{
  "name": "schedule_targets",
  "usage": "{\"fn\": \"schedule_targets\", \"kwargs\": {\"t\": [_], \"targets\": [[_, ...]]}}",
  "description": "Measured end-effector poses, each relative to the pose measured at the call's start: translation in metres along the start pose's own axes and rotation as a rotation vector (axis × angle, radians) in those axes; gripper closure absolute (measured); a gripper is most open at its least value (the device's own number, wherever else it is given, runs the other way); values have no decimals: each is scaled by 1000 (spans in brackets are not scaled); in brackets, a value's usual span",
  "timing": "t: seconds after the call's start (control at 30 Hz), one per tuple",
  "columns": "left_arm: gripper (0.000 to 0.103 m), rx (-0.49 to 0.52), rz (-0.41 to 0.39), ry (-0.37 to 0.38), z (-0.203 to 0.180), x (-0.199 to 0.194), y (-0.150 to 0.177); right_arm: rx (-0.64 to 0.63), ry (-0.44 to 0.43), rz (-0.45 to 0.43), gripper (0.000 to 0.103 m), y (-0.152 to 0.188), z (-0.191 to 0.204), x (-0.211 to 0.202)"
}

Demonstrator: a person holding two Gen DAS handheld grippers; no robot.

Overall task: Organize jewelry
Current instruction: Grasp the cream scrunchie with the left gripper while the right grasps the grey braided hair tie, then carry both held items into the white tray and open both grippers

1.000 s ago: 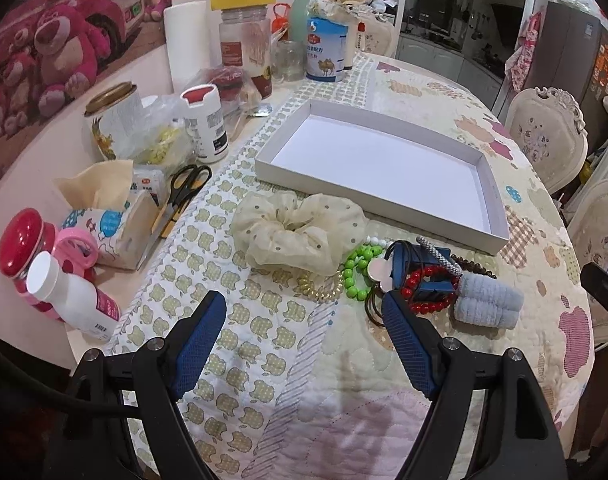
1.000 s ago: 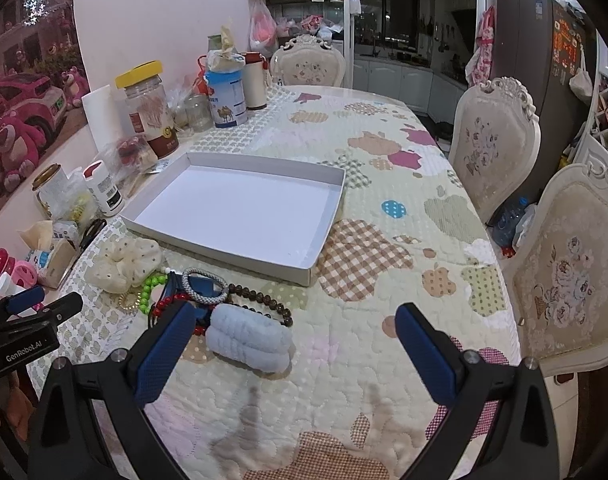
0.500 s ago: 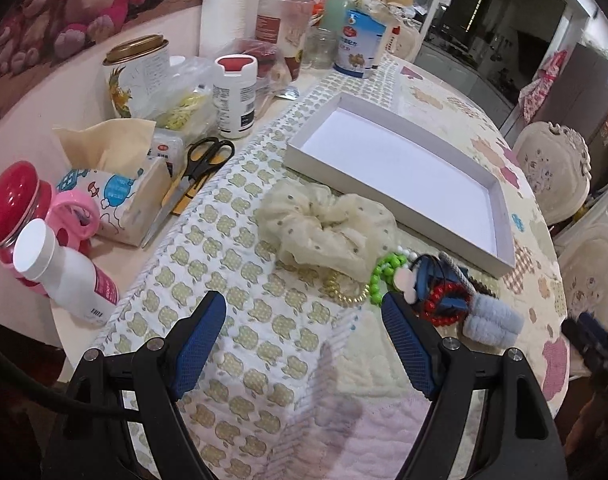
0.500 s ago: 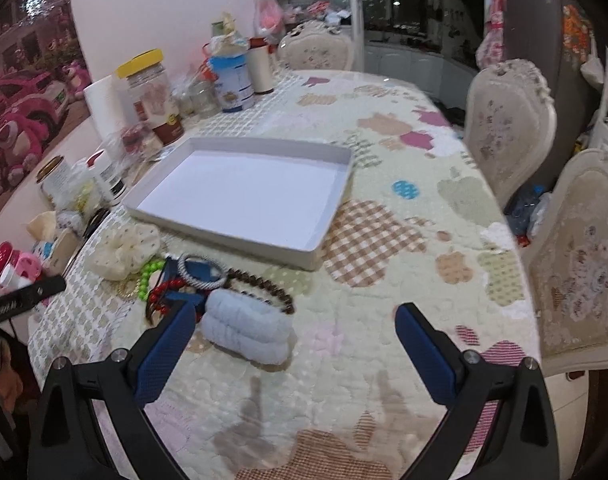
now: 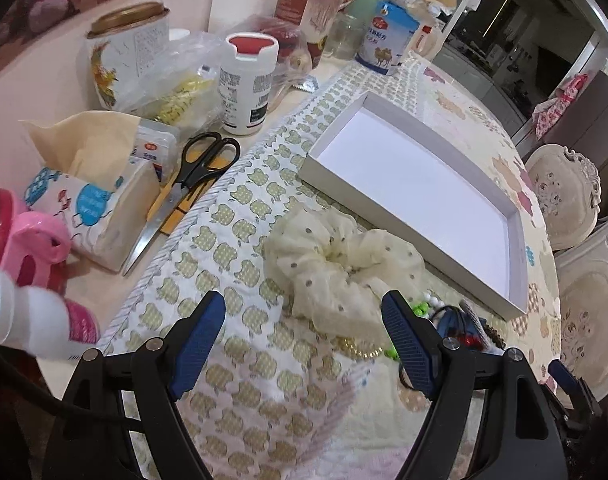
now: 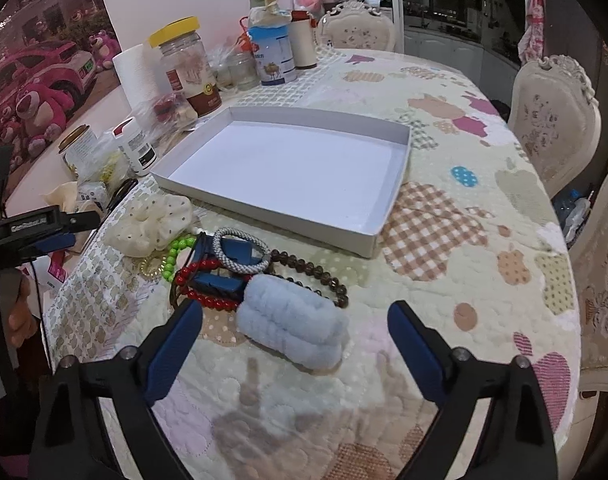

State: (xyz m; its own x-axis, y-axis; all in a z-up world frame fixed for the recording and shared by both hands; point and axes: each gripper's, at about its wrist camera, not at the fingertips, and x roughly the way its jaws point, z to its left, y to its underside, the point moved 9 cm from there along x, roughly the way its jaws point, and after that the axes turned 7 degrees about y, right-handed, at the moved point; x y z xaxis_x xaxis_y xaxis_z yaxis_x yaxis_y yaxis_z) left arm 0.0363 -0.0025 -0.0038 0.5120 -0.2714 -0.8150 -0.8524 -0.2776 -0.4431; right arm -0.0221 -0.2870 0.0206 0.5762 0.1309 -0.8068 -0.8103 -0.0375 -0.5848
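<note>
A pile of jewelry lies on the quilted tablecloth just in front of an empty white tray (image 6: 264,216). It holds a cream dotted scrunchie (image 5: 335,268), a green bead bracelet (image 6: 172,256), a red bead bracelet (image 6: 208,300), a grey braided hair tie (image 6: 240,256), a brown bead string (image 6: 315,276) and a fluffy light-blue scrunchie (image 6: 292,328). My left gripper (image 5: 304,324) is open and empty, just short of the cream scrunchie. My right gripper (image 6: 296,344) is open and empty, its fingers on either side of the light-blue scrunchie.
Black scissors (image 5: 196,176), a tissue pack (image 5: 92,200), bottles and jars (image 5: 248,84) crowd the table's left side. A milk powder tin (image 6: 272,56) stands behind the tray (image 5: 515,264). Chairs (image 6: 551,120) stand at the right edge.
My left gripper has moved forward and down toward the cream scrunchie. My right gripper has moved closer to the light-blue scrunchie. Both stay open.
</note>
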Motion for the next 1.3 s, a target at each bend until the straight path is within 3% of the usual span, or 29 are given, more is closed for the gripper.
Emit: {"fn": "schedule_targets", "kwargs": {"t": [0.3, 0.43, 0.47, 0.53, 0.6, 0.67, 0.8, 1.3], "targets": [[25, -1, 40, 8, 3, 29, -15, -172, -85, 30, 50, -16, 56, 37], [25, 21, 69, 18, 2, 41, -16, -215, -90, 59, 61, -19, 68, 58], [29, 27, 75, 22, 1, 44, -16, -217, -90, 63, 66, -19, 69, 61], [47, 36, 82, 22, 1, 48, -17, -211, -89, 75, 79, -18, 69, 69], [73, 60, 102, 11, 2, 55, -16, -184, -109, 84, 89, -18, 67, 73], [83, 73, 117, 18, 2, 58, -15, -165, -115, 80, 94, -19, 64, 73], [96, 107, 84, 23, -4, 46, -19, -101, -136, 47, 96, -27, 52, 63], [101, 159, -57, 40, -29, -33, -55, 23, -158, -89, 96, -52, 8, -3]]}}
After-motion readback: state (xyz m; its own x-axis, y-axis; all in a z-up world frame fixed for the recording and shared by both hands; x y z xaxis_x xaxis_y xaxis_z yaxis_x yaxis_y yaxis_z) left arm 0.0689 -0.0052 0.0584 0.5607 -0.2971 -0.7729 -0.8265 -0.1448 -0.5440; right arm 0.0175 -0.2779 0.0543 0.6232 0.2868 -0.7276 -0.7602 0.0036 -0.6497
